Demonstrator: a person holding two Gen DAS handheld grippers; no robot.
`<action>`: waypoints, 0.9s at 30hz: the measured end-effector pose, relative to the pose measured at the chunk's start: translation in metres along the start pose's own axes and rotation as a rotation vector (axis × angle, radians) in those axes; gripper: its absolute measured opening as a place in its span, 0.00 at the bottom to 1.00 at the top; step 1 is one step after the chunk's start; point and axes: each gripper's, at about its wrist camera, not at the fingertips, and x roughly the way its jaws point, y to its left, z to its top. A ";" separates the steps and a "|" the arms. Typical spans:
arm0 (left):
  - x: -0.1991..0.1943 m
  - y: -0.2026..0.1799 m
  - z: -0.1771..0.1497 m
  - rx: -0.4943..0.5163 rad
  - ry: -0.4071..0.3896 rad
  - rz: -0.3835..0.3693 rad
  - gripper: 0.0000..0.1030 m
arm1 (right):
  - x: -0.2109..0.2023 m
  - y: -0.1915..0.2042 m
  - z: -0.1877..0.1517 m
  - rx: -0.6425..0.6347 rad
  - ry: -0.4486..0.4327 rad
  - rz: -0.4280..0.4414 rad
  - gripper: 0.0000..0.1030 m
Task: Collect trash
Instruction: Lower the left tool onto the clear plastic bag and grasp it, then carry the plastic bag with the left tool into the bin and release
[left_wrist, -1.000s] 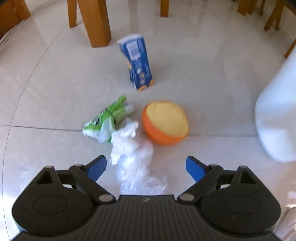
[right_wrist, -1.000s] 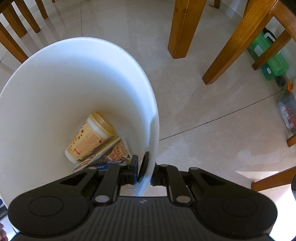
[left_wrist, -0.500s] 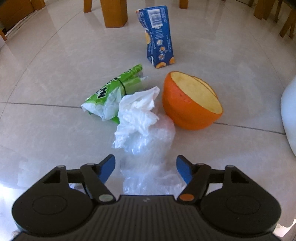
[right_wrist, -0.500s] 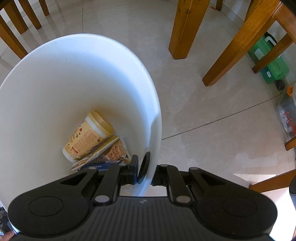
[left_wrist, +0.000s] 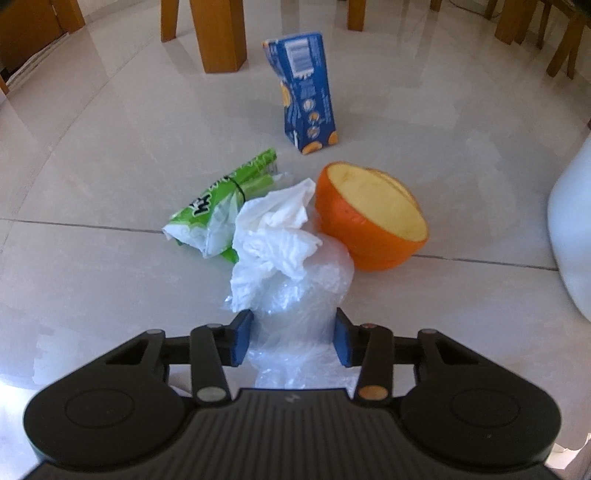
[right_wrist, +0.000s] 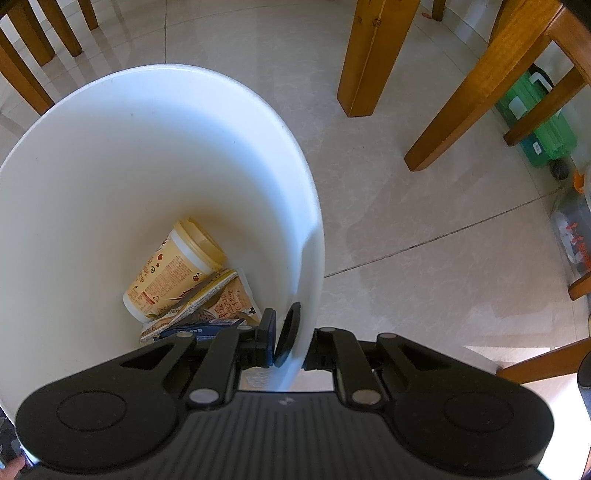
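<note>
right now the clear plastic bag (left_wrist: 295, 314) lies dead ahead between the left gripper (left_wrist: 292, 338)'s spread fingers, while the right gripper (right_wrist: 291, 338) pinches the white bin (right_wrist: 310, 236)'s rim.

the floor (left_wrist: 110, 155) under me is pale glossy tile with thin dark grout lines, bright with daylight and soft reflections. ahead in my left view a thick wooden table leg (left_wrist: 218, 33) stands on it, with thinner chair legs (left_wrist: 561, 48) toward the far right corner. in my right view another square wooden leg (right_wrist: 373, 55) rises near the top edge, and slanted chair legs (right_wrist: 476, 92) cross beside it. behind those sits a green plastic case (right_wrist: 539, 125). a sunlit patch (right_wrist: 487, 354) glows on the tiles at the right.
</note>
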 end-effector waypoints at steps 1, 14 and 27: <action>-0.005 0.000 0.000 0.001 -0.004 -0.005 0.42 | 0.000 0.000 0.000 0.000 0.000 0.000 0.14; -0.063 -0.006 0.018 -0.078 0.019 -0.306 0.42 | 0.000 -0.001 0.001 0.019 0.010 0.007 0.14; -0.113 -0.038 0.048 0.025 -0.017 -0.377 0.42 | -0.001 -0.004 0.002 0.029 0.017 0.020 0.14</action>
